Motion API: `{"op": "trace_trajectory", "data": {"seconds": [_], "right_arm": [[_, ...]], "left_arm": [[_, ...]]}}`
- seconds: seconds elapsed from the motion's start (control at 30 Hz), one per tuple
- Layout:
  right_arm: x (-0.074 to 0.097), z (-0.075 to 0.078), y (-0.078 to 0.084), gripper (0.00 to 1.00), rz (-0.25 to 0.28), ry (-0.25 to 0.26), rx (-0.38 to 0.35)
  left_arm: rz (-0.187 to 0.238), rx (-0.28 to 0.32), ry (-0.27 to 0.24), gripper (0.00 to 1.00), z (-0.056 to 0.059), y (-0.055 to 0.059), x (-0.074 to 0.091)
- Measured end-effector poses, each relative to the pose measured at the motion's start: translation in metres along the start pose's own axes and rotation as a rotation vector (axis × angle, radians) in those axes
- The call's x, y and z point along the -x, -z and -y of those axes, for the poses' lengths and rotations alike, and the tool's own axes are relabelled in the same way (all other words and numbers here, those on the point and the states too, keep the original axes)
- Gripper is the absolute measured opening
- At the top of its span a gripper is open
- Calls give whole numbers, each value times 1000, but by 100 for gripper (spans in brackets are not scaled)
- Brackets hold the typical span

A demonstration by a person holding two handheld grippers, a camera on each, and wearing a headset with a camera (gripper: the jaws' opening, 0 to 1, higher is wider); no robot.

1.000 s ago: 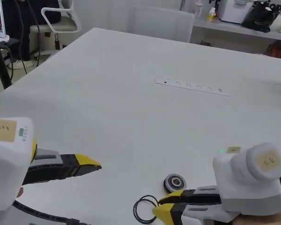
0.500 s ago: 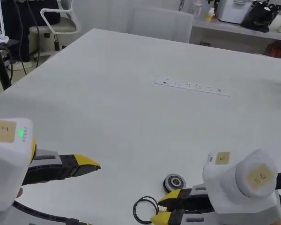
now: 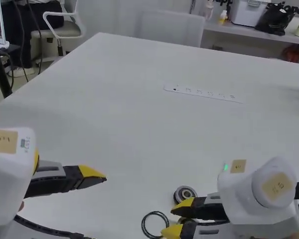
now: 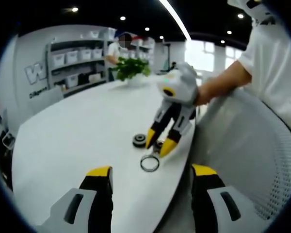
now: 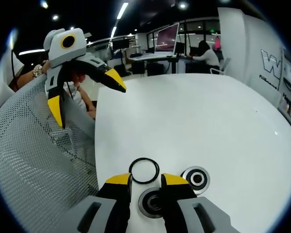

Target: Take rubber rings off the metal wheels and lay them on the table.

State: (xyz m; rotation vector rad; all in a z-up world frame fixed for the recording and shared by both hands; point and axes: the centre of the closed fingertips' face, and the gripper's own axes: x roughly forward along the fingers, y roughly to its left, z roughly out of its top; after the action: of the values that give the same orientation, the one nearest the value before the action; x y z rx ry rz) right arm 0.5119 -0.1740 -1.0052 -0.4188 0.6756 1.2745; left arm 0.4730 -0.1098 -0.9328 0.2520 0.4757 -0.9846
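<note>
Your right gripper (image 5: 146,179) has just parted its fingers halfway and straddles a wheel (image 5: 150,203), seemingly ungripped; one freed ring (image 5: 144,170) lies just beyond the tips, so this wheel is next. Left gripper (image 4: 151,171) gapes wide, empty

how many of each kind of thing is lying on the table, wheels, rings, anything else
metal wheels: 2
loose rubber rings: 1
power strips: 1
total: 4
</note>
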Motion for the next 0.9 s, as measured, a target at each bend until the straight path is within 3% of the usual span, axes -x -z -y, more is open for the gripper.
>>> {"op": "trace_trajectory", "data": {"seconds": [0.5, 0.9], "right_arm": [[17, 23, -19, 23, 107, 52, -98], [25, 37, -23, 24, 146, 89, -142]], "left_arm": [[-16, -8, 7, 65, 1, 2, -1], [-22, -4, 5, 66, 0, 3, -1]]}}
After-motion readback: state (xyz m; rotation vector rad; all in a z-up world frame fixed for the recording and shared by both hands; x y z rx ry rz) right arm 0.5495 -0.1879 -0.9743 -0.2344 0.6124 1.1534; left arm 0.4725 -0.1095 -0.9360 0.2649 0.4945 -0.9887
